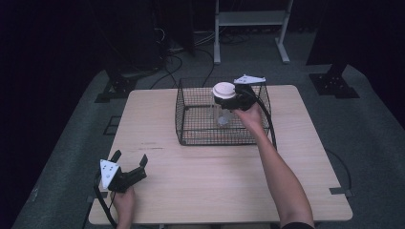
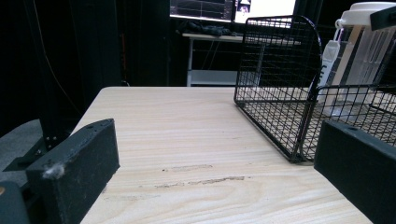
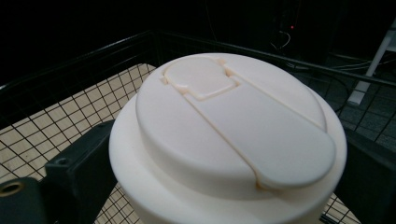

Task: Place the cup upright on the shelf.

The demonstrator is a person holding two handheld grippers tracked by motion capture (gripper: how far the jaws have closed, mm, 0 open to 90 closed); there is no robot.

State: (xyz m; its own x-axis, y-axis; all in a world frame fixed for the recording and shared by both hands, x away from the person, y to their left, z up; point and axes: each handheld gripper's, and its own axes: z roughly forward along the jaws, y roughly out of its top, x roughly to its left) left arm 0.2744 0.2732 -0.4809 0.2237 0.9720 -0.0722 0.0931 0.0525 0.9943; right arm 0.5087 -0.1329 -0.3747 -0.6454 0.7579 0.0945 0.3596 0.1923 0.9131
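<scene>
A clear bottle (image 1: 222, 113) with a round white lid (image 1: 224, 90) stands upright inside the black wire basket (image 1: 191, 141) at the back middle of the table. My right gripper (image 1: 229, 98) is shut on the bottle just under the lid. In the right gripper view the lid (image 3: 233, 121) sits between the two jaws of this gripper (image 3: 224, 191). Whether the bottle's base touches the basket floor I cannot tell. My left gripper (image 1: 130, 156) rests open and empty near the table's front left corner. From the left gripper view (image 2: 217, 186), the basket (image 2: 275, 70) and bottle (image 2: 369, 51) lie ahead to the right.
The wooden table (image 1: 200, 191) is bare between the basket and its front edge. A white metal stand (image 1: 250, 19) and cables lie on the floor behind the table. Dark stand feet (image 1: 114, 88) sit at the back left and right.
</scene>
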